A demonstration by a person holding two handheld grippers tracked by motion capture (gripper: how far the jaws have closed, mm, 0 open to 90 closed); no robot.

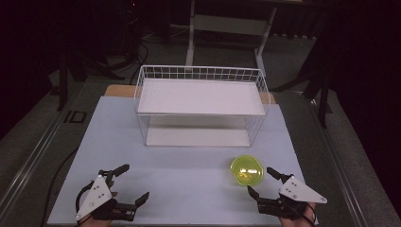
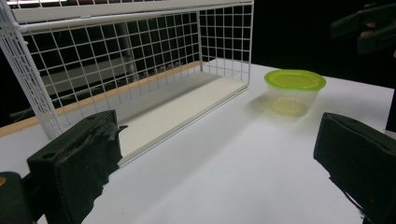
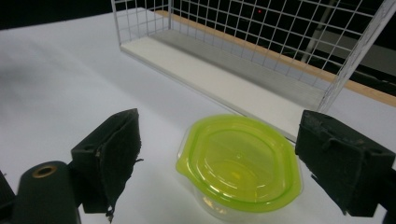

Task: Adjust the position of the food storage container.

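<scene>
A clear plastic container with a yellow-green lid [image 1: 247, 170] stands on the white table at the front right, lid on; it also shows as the container [image 2: 294, 90] and the container [image 3: 240, 163]. My right gripper [image 1: 261, 182] is open just in front of it and to its right, jaws wide, and the container sits beyond the gap between them. My left gripper [image 1: 135, 183] rests open at the front left with nothing between its jaws. A white wire shelf rack [image 1: 201, 101] with two white boards stands at the middle back.
The white tabletop [image 1: 189, 189] ends close in front of both hands. The rack's lower board [image 3: 219, 84] lies just past the container. A table frame and cables stand on the dark floor beyond and to the left.
</scene>
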